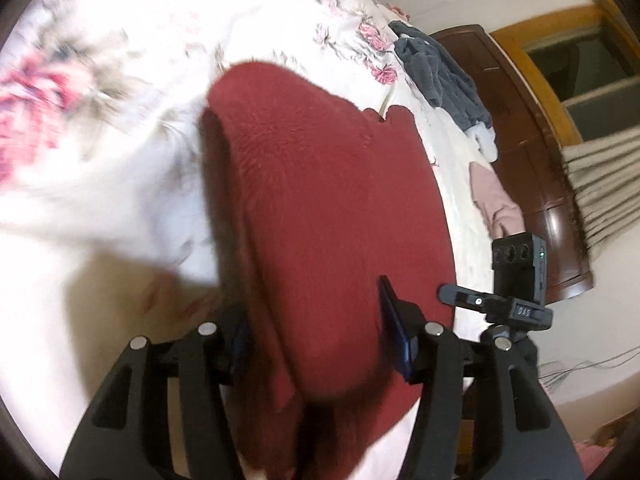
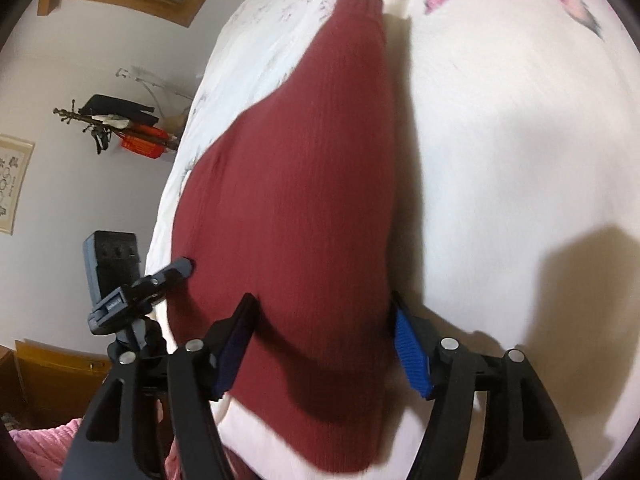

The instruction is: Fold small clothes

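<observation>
Two garments lie at the far side of the white floral bedspread in the left wrist view: a dark grey crumpled garment and, nearer, a dusty pink garment at the bed's edge, both well apart from the dark red knitted garment. Beyond the edge stand a dark brown wooden cabinet and pleated beige curtains. A small black camera on a clamp mount rises just beside the red knit. The left gripper points along the garment with its jaws spread wide, a thick fold of the knit between its blue pads; whether they pinch it I cannot tell. White bedspread lies open to the left.

From the right wrist view, the dark red knitted garment tapers away to a ribbed end. The right gripper straddles its near part, jaws wide, pads at either side. The black camera on a clamp mount sits left at the bed's edge, with a coat rack on the wall behind. Bare bedspread spreads right.
</observation>
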Demonstrator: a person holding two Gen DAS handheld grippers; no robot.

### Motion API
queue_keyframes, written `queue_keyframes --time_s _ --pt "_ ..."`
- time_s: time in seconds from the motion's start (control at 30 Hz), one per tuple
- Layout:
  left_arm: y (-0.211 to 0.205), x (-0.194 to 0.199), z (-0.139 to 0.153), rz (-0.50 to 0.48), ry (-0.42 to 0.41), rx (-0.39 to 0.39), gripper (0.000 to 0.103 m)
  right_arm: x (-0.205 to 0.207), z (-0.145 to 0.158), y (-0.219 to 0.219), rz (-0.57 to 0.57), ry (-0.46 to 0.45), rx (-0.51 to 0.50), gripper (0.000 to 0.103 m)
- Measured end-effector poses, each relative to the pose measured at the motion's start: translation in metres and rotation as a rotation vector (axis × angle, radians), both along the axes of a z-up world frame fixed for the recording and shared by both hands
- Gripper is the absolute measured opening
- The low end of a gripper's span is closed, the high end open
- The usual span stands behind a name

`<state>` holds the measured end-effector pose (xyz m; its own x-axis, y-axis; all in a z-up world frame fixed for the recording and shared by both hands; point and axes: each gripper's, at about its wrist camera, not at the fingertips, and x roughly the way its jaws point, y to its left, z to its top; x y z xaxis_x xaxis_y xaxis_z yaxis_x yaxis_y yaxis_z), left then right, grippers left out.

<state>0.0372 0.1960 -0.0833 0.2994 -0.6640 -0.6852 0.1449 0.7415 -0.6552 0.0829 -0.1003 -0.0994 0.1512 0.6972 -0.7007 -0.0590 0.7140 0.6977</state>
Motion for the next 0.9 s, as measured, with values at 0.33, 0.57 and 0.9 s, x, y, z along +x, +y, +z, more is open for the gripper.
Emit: queue_keyframes --time_s 0.33,0.57,0.9 --pt "-0.003 -0.053 0.027 -0.005 -0.11 0.144 0.056 -0.047 -0.008 0.007 0.007 0.036 -0.002 0.062" --pt "0.003 -0.051 0.0 0.042 -0.025 0.214 0.053 -0.061 -0.006 -0.003 -0.027 0.029 -0.015 0.027" --pt "0.016 -0.055 -0.026 0.065 0.026 0.195 0.057 -0.062 -0.021 0.003 -0.058 0.056 -0.11 0.029"
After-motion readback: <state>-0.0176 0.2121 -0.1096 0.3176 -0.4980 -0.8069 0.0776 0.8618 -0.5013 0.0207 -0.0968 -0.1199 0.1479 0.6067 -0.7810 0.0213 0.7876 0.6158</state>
